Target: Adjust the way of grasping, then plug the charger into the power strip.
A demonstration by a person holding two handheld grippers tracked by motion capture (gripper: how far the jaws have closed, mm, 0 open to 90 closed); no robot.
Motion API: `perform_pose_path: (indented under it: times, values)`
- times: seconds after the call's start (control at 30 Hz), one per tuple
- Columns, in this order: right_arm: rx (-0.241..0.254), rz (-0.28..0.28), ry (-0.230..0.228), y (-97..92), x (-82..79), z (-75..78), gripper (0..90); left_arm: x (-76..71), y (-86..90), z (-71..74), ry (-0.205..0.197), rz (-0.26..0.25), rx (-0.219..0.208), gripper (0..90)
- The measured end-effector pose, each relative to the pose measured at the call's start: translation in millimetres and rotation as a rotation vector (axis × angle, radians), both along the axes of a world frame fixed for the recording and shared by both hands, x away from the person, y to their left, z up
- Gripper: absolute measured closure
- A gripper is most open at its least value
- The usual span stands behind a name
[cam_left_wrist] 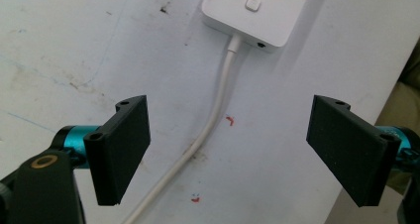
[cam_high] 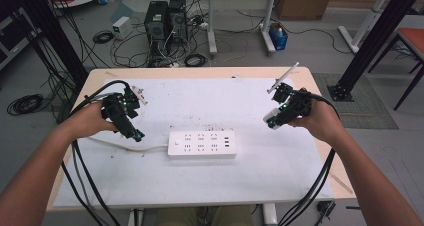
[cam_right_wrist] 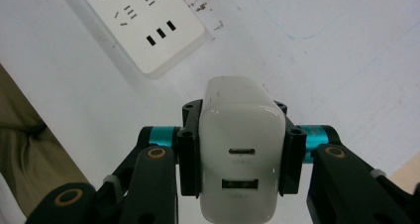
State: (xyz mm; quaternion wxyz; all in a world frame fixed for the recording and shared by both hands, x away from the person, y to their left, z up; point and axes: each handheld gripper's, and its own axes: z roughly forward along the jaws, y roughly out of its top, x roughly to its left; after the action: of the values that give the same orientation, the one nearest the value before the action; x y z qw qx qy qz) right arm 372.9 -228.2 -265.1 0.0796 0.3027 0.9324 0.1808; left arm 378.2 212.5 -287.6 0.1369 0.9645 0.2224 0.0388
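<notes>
White desk (cam_high: 260,181) in the high view carries a strip (cam_high: 202,144) at its middle, long axis left to right, cord (cam_high: 125,145) trailing left. The left gripper (cam_high: 131,131) hangs close by the strip's cord end; the right gripper (cam_high: 272,120) is farther off, up and to the right.

Left gripper view: fingers (cam_left_wrist: 124,154) wide apart, empty, straddling the cord (cam_left_wrist: 213,120), strip (cam_left_wrist: 257,11) ahead.

Right gripper view: fingers (cam_right_wrist: 189,149) clamp a charger (cam_right_wrist: 240,159), its ports facing the camera; the strip (cam_right_wrist: 143,23) lies ahead and left, so plugging in looks like the right hand's job.
</notes>
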Motion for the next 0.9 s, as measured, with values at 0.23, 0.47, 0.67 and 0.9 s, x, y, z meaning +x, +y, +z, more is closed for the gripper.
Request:
perform_pose_path:
  times: [0.23, 0.47, 0.67, 0.9]
  values:
    - [-0.003, 0.001, -0.002, -2.4, -2.4, -2.1, 62.0, -4.5, 4.7, 2.9, -0.013, 0.008, -0.003, 17.1]
    - [-0.017, 0.047, -0.005, 8.0, -7.8, -2.5, 62.0, -8.3, 11.4, 3.5, -0.037, 0.022, -0.004, 17.1]
    - [-0.031, 0.113, -0.022, 28.8, -6.7, -4.4, 62.0, -13.7, 16.4, -0.1, -0.040, 0.042, 0.026, 17.1]
    - [-0.030, 0.235, -0.037, 62.9, 1.2, -11.0, 62.0, -19.3, 18.6, -3.4, -0.051, 0.036, 0.039, 17.1]
